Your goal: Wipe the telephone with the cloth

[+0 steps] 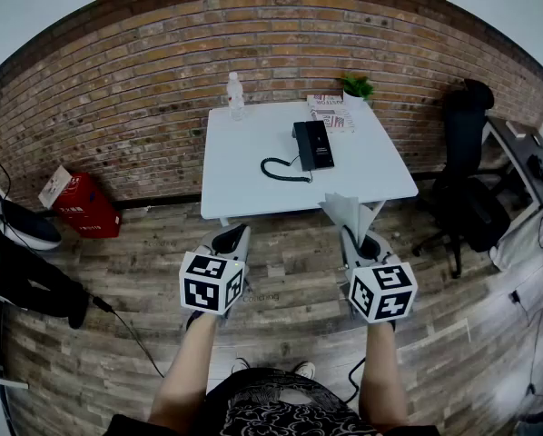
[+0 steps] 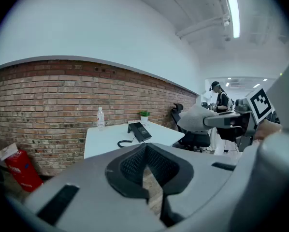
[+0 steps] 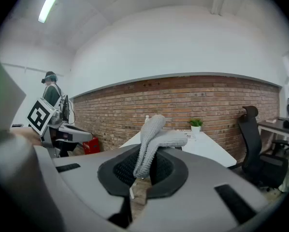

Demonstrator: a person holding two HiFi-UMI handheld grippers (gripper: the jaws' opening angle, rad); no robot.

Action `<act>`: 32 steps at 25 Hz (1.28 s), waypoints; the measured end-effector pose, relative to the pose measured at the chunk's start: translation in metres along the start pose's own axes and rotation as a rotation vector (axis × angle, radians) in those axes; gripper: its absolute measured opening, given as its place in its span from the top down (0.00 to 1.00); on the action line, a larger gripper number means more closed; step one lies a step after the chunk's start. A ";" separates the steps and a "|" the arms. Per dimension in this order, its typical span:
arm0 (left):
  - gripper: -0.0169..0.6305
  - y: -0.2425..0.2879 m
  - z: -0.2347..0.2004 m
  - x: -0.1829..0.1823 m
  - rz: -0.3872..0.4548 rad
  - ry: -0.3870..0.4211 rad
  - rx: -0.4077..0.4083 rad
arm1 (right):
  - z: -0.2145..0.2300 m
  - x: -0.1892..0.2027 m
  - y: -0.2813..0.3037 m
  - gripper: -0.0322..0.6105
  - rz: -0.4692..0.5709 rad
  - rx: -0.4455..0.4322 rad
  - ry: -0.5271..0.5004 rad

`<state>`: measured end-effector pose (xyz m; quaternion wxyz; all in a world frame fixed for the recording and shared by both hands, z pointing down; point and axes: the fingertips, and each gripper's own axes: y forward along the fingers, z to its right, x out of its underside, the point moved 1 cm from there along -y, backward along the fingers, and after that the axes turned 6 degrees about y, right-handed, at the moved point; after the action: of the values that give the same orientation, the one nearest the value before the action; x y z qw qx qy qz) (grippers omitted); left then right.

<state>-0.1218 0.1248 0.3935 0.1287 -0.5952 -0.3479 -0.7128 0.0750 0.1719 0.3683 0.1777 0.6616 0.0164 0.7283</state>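
The right tool (image 1: 355, 240), clamped on the grey cloth (image 1: 348, 210), is held short of the white tabletop (image 1: 244, 175), where the black telephone (image 1: 313, 143) lies ahead, its long axis pointing away, nearer this side than the empty left tool (image 1: 232, 241), whose jaws are together.

White table (image 1: 244, 171): telephone (image 1: 313, 143), bottle (image 1: 236, 96), plant (image 1: 356, 87)

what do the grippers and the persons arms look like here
Both the left gripper and right gripper are light grey moulded plastic shells with black textured pads inside the jaws. Each carries a white cube printed with black square markers. Forearms are bare, no sleeves; a black garment with white pattern shows below.
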 end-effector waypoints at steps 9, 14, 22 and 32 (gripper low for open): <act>0.97 0.010 0.025 0.001 -0.026 -0.050 -0.025 | 0.021 0.003 -0.008 0.94 -0.010 -0.019 -0.018; 0.97 0.021 0.044 -0.009 -0.010 -0.049 -0.028 | 0.035 0.006 -0.013 0.94 -0.003 -0.067 -0.018; 0.97 0.039 0.076 -0.020 -0.009 0.014 -0.009 | 0.062 0.010 -0.013 0.94 -0.007 -0.120 -0.027; 0.97 0.078 0.058 -0.024 -0.019 0.009 -0.030 | 0.083 0.008 0.021 0.95 -0.017 -0.138 -0.045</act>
<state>-0.0249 0.1008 0.4000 0.1145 -0.5906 -0.3421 -0.7218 0.1496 0.1373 0.3918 0.2294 0.6639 -0.0321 0.7111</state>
